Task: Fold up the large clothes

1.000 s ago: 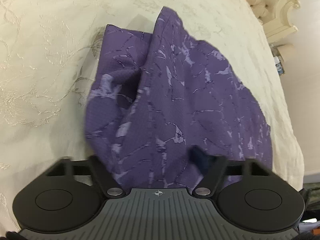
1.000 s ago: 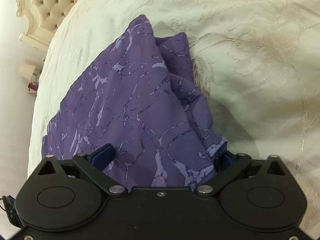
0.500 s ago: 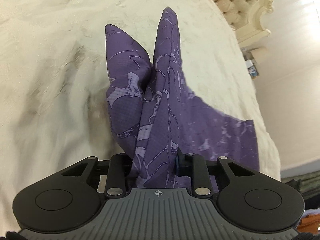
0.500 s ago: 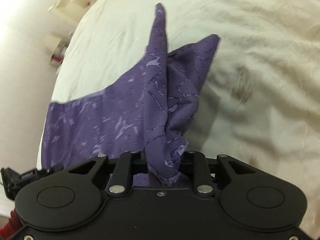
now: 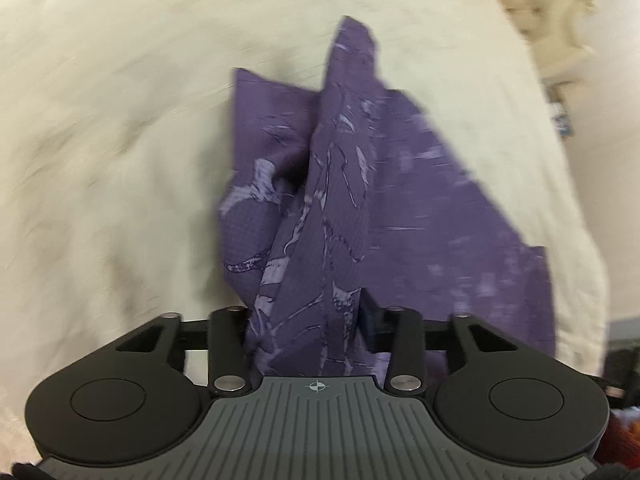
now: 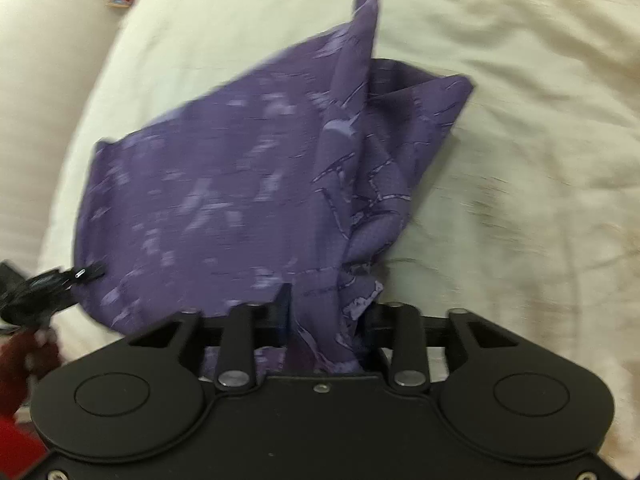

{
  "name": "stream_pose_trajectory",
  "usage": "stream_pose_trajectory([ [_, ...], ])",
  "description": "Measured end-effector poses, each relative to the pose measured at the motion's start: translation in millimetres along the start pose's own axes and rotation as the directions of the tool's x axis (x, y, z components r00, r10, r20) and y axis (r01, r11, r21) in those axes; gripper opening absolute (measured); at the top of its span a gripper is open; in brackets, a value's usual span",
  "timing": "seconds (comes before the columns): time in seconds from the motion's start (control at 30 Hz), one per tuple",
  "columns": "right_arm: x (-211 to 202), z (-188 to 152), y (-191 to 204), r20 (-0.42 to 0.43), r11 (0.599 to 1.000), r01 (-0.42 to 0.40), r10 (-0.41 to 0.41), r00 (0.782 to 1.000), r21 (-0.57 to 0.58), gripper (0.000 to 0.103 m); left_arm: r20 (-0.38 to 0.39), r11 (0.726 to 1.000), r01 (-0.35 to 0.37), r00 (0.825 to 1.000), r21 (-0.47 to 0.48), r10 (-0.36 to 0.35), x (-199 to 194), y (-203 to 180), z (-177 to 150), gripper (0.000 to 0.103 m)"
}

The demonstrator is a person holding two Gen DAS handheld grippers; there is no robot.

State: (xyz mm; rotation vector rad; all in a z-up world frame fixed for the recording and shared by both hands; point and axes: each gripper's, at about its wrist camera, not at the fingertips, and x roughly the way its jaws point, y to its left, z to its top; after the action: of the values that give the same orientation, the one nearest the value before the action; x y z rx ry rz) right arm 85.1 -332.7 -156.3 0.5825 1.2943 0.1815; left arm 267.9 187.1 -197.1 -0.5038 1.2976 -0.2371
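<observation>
Nearest in each wrist view, a bunch of the purple cloth runs up between the fingers. The left gripper has gathered cloth in its gap, and its jaws are opening, so the hold is loosening; whether the pads press the cloth at this instant I cannot tell. The right gripper shows the same: a twisted fold sits between its fingers while the jaws open.

Each gripper has one end of the same edge, which is probably why the cloth rises in a peaked ridge between them: lifting both ends at once lets the body swing over in one fold.

Beyond the grippers, the rest of the cloth lies on the cream bedspread, trailing towards the bed's edge. Both views are blurred by motion. Farthest off, a tufted headboard shows in the left view.
</observation>
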Motion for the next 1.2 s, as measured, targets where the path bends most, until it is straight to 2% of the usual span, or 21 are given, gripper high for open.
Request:
stream_pose_trajectory([
  [0.07,8,-1,2,0.019,0.996,0.085,-0.085,0.996,-0.013,0.062,0.011,0.999,-0.05,0.999,-0.004,0.05,10,3,-4,0.061],
  [0.1,11,-2,4,0.034,0.992,0.126,-0.125,0.992,-0.032,0.063,0.022,0.997,-0.072,0.997,0.005,0.072,11,0,-6,0.065],
  [0.23,4,-1,13,0.114,0.978,0.2,-0.193,0.975,-0.053,0.066,0.079,0.989,-0.136,0.988,0.055,0.131,6,-19,-8,0.066],
  [0.27,2,-3,16,0.142,0.979,0.197,-0.189,0.972,-0.047,0.066,0.098,0.987,-0.149,0.985,0.061,0.143,2,-21,-13,0.065],
  [0.37,-15,0,10,0.227,0.99,0.14,-0.135,0.964,-0.005,0.078,0.164,0.983,-0.171,0.973,0.063,0.159,-17,-26,-20,0.065],
  [0.4,-19,1,5,0.24,0.993,0.122,-0.12,0.963,0.005,0.079,0.183,0.983,-0.173,0.97,0.058,0.16,-23,-28,-21,0.066],
  [0.5,-14,12,0,0.235,0.993,0.119,-0.121,0.965,0.022,0.079,0.235,0.98,-0.19,0.957,0.061,0.171,-36,-38,-24,0.07],
  [0.6,2,19,-8,0.211,0.991,0.13,-0.133,0.968,0.029,0.079,0.279,0.978,-0.176,0.95,0.107,0.141,-44,-56,-26,0.074],
  [0.67,13,21,-14,0.185,0.987,0.149,-0.156,0.97,0.055,0.079,0.28,0.977,-0.157,0.953,0.144,0.112,-39,-74,-22,0.076],
  [0.8,38,31,-33,0.136,0.982,0.16,-0.173,0.976,0.098,0.09,0.257,0.971,-0.103,0.965,0.216,0.045,-14,-116,-14,0.078],
  [0.93,51,40,-34,0.122,0.981,0.176,-0.185,0.975,0.081,0.1,0.209,0.95,-0.072,0.978,0.305,0.007,23,-157,-11,0.081],
  [0.97,53,42,-34,0.118,0.982,0.173,-0.182,0.976,0.081,0.103,0.208,0.944,-0.071,0.978,0.322,0.003,31,-166,-11,0.081],
  [1.07,55,44,-35,0.115,0.984,0.162,-0.17,0.979,0.08,0.103,0.2,0.93,-0.085,0.98,0.358,0.013,55,-189,-11,0.081],
  [1.2,56,45,-43,0.112,0.99,0.128,-0.135,0.985,0.066,0.103,0.184,0.934,-0.086,0.983,0.346,0.023,84,-201,-6,0.081],
])
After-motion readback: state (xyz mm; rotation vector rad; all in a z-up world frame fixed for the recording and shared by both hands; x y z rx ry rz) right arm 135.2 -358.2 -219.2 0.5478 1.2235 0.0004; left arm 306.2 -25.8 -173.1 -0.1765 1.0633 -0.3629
